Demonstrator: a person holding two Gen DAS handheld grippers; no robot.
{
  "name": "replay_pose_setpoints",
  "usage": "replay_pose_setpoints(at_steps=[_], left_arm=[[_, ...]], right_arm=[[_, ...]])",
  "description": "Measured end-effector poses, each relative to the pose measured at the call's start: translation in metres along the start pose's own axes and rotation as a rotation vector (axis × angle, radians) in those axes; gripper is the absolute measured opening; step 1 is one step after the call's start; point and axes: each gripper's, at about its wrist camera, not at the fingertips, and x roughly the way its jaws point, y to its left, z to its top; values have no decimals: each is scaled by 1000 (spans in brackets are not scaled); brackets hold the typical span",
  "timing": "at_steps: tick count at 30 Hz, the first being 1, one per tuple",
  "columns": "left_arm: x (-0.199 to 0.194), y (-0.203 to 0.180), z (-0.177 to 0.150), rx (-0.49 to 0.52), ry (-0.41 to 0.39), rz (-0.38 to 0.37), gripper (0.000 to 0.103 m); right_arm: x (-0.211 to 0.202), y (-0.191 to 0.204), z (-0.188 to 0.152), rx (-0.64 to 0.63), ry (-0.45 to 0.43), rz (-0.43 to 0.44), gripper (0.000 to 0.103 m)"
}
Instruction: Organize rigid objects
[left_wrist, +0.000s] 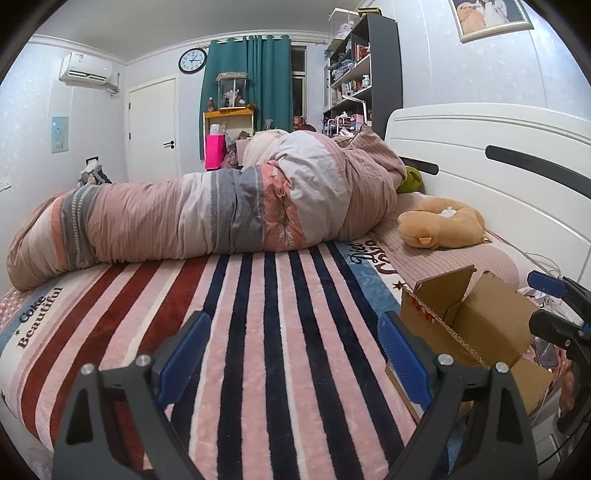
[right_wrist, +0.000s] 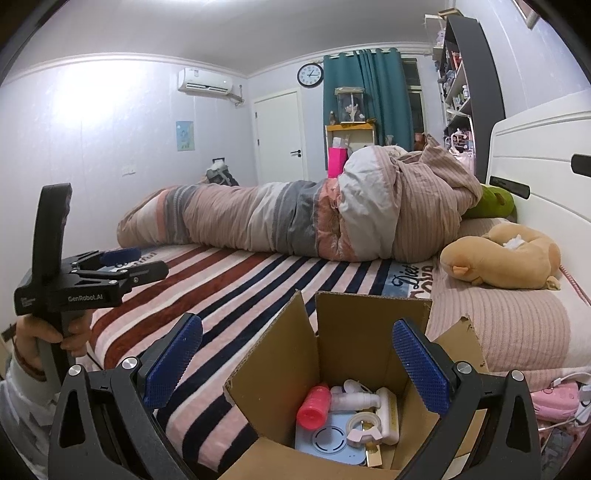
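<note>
An open cardboard box (right_wrist: 343, 332) stands on the striped bed blanket, also in the left wrist view (left_wrist: 465, 325) at the right. Inside lie a red bottle (right_wrist: 314, 406), a white pump bottle (right_wrist: 354, 398), a tape dispenser (right_wrist: 364, 430), a cream rectangular item (right_wrist: 388, 413) and a pale blue round-patterned device (right_wrist: 325, 443). My right gripper (right_wrist: 295, 365) is open and empty, held just above the box. My left gripper (left_wrist: 291, 354) is open and empty over the blanket, left of the box; it also shows in the right wrist view (right_wrist: 125, 266).
A rolled duvet (left_wrist: 221, 214) lies across the bed. A tan plush toy (right_wrist: 506, 258) rests on the pink pillow by the white headboard (left_wrist: 480, 166). A green plush (right_wrist: 495, 203) sits behind. Pink items and cables (right_wrist: 557, 402) lie right of the box.
</note>
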Motion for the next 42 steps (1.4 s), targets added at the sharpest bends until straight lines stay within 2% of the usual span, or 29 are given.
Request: replay_pose_setpoints(at_steps=[42], left_arm=[[-3,4,-3,-10,-8,22,91]], right_arm=[[3,-10,0,-9,14,24,103]])
